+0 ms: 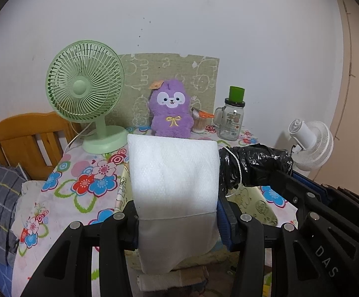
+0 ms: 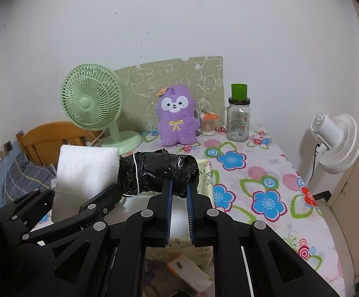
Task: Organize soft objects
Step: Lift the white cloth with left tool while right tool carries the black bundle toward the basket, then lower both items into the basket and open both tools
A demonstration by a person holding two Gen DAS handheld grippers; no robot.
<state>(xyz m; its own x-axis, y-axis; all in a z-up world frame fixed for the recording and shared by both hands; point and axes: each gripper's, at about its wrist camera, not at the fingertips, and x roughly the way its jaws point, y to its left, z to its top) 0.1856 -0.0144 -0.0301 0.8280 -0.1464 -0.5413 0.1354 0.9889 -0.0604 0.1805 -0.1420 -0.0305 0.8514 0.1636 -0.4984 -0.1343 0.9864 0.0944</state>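
We hold the foam (image 1: 173,185) squeezed in our left gripper (image 1: 177,219) and the bag roll (image 2: 158,174) pinched narrow in our right gripper (image 2: 179,193), both above the table (image 2: 266,173); both likely light, squashy, best gripped mid-body.

open floral tablecloth (image 2: 266,173) lies right of the black bundle (image 2: 159,170); purple plush (image 2: 177,116), green fan (image 2: 92,104) and jar (image 2: 239,121) line the back edge.

Readable only: raised letters "DAS" on the black body of the right tongs (image 1: 273,173); jar (image 1: 229,121) label too small to read.
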